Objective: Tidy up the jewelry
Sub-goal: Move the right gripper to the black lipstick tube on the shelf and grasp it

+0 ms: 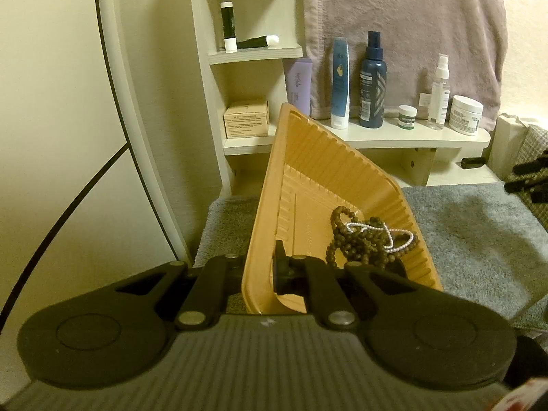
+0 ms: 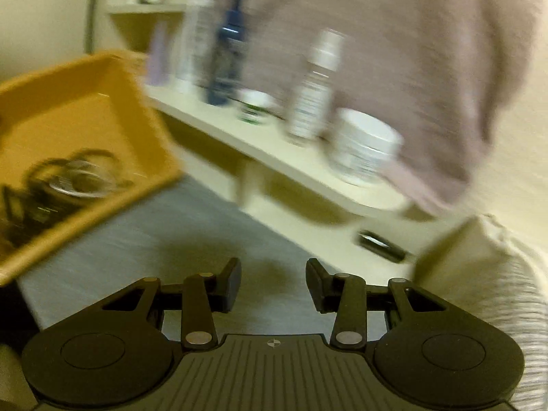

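An orange plastic tray is tilted up steeply on its left long edge. My left gripper is shut on the tray's near rim, one finger inside it. A dark brown bead necklace and a thin silver-white chain lie tangled in the tray's lower right corner. In the blurred right wrist view the tray is at the left with the jewelry in it. My right gripper is open and empty above the grey towel, right of the tray.
A white shelf behind holds bottles, tubes and jars, among them a dark blue spray bottle and a white cream jar. A mauve towel hangs above. A small dark tube lies under the shelf. A round mirror edge stands left.
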The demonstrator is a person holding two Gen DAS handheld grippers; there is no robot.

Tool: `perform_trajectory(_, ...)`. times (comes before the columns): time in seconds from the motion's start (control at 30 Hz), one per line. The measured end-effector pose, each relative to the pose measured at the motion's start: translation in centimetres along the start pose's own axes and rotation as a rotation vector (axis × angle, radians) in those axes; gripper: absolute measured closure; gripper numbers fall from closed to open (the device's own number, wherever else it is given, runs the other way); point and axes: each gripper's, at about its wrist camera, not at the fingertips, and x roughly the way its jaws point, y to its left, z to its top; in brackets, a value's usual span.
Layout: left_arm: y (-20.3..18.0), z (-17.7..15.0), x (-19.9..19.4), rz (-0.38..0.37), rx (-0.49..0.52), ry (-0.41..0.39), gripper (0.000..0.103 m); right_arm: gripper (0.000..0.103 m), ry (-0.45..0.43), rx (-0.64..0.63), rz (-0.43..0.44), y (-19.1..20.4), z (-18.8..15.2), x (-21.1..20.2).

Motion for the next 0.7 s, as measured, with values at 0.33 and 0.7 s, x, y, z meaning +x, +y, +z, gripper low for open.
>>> perform_trajectory(0.33, -0.4, 0.3, -0.1, 0.012, -0.01, 0.015, 0.097, 0.061, 0.099, -0.113, -0.11, -7.3, -0.4, 4.2)
perform_trajectory(0.7, -0.3, 0.8, 0.0, 0.021, -0.03, 0.041, 0.096, 0.061, 0.197, -0.523, -0.05, -7.8, 2.1, 9.6)
